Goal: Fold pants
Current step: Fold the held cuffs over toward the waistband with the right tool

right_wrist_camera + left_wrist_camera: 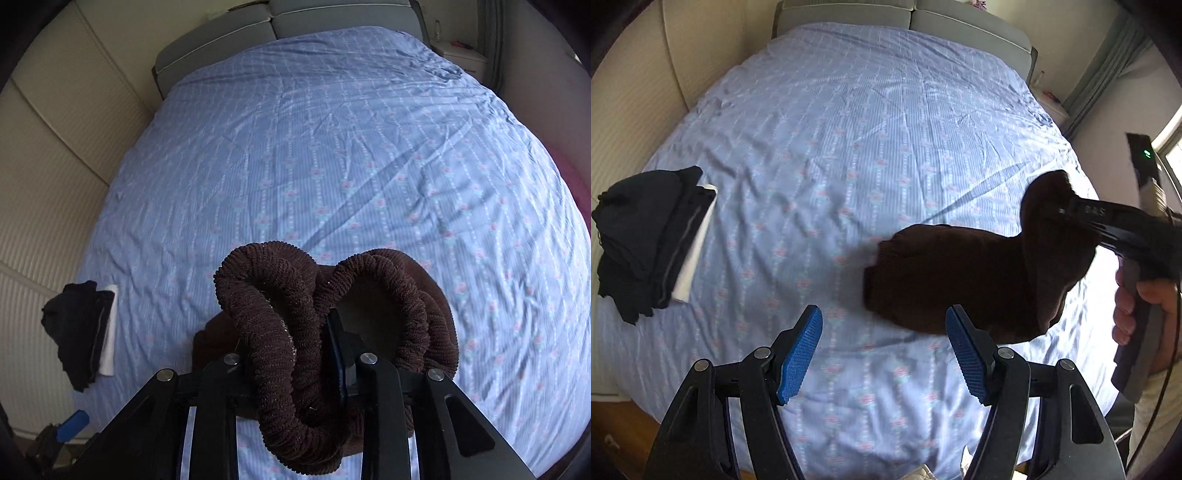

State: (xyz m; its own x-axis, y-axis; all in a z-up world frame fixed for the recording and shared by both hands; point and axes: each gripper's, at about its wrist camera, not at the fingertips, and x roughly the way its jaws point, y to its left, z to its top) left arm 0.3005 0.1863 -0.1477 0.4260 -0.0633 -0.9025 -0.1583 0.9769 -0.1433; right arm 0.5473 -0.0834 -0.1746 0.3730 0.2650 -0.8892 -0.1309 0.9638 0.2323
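Note:
The dark brown corduroy pants [960, 273] are partly lifted off the blue patterned bed [868, 129]. One end hangs from my right gripper [1067, 210], which comes in from the right in a person's hand [1137, 306]. In the right wrist view the bunched elastic waistband [273, 295] loops up between and over the fingers. My right gripper [295, 343] is shut on it, and cloth hides its left finger. My left gripper [883, 314] hovers above the bed just left of the pants, blue pads apart, nothing between them.
A stack of dark folded clothes [650, 240] on a white piece lies at the bed's left edge, also visible as the stack [85, 325] in the right wrist view. Grey headboard cushions [908, 14] stand at the far end, with a pale wall on the left and wooden floor at bottom left.

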